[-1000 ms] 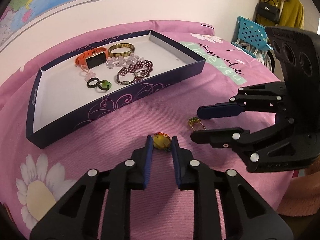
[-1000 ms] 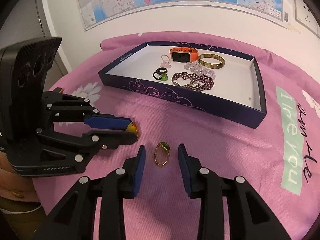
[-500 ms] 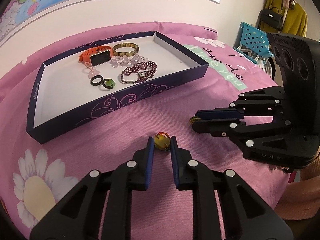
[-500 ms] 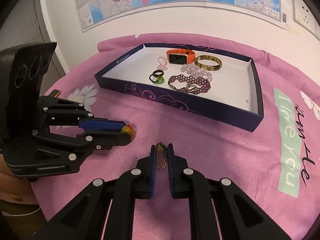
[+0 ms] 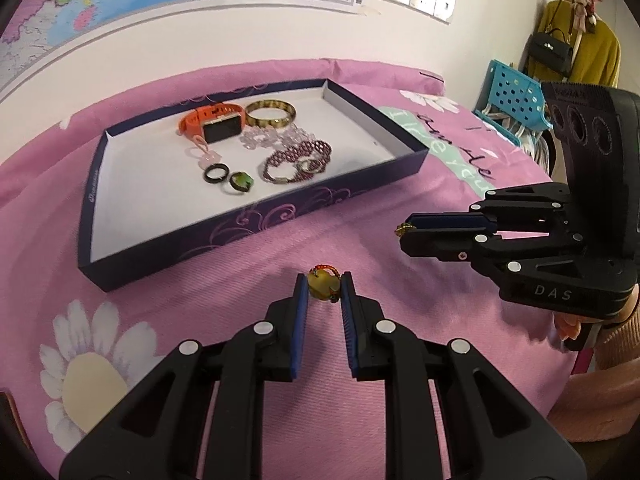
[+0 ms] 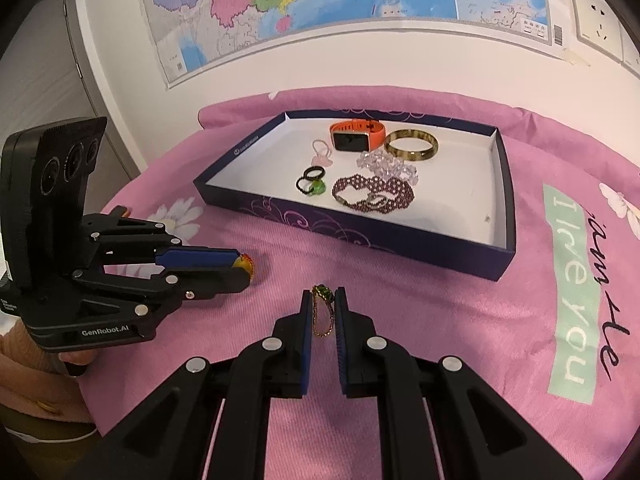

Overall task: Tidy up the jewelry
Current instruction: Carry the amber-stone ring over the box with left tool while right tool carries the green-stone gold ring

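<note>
Purple-walled tray (image 5: 256, 224) lies beyond both my grippers: left gripper (image 5: 323, 285) pinches the yellow ring (image 5: 321, 284), right gripper (image 6: 323, 307) pinches the green-stoned ring (image 6: 322, 308), nearer it.

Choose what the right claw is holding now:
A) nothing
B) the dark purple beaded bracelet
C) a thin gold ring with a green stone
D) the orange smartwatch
C: the right claw is shut on the thin gold ring with a green stone, above the pink cloth.
</note>
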